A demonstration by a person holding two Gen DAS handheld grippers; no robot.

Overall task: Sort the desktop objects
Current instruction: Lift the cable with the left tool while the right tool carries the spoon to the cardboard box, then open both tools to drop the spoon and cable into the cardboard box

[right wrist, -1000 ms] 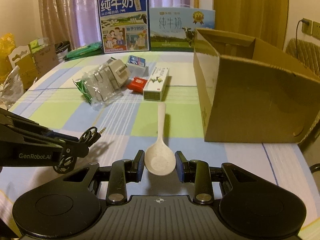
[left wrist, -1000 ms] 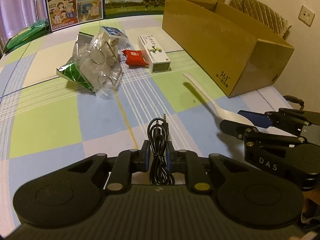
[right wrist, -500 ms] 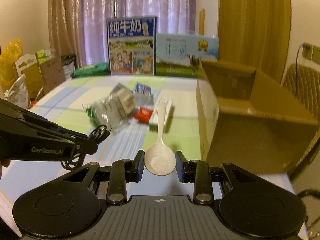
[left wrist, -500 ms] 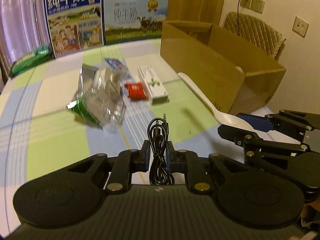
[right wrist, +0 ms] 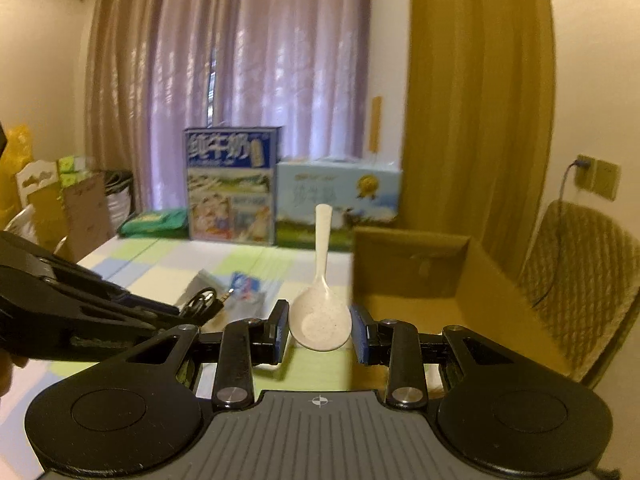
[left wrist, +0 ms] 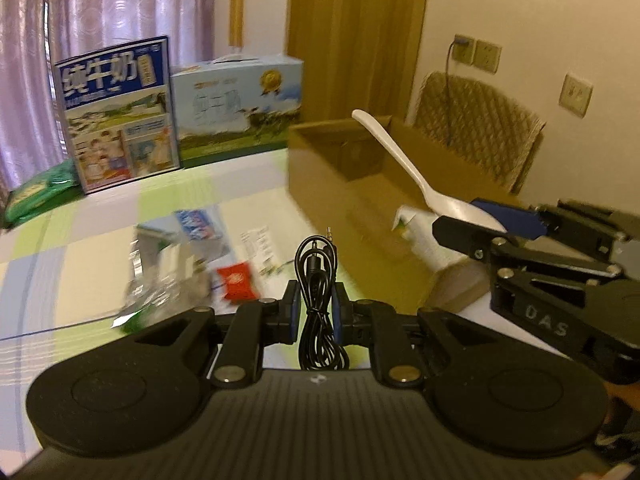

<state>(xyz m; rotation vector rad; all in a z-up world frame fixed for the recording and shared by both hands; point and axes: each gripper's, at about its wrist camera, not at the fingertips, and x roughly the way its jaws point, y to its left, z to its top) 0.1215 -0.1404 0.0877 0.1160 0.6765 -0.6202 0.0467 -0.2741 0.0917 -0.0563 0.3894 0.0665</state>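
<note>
Left gripper [left wrist: 316,312] clamped coiled black audio cable [left wrist: 319,280] | right gripper [right wrist: 320,330] clamped white plastic spoon [right wrist: 320,312] | both aloft beside open brown cardboard box [right wrist: 432,276] | neither item dropped in; packets left on table [left wrist: 100,216].

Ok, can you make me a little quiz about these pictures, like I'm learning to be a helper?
1. True or false: the left gripper is shut on a black cable.
2. What does the right gripper hold? A) a red packet B) a white spoon C) a milk box
3. Fill in: the spoon's handle points up and away, toward the open cardboard ____.

Key
1. True. The cable hangs coiled between the fingers.
2. B. The white spoon is gripped at its bowl; the red packet lies on the table.
3. box.
</note>
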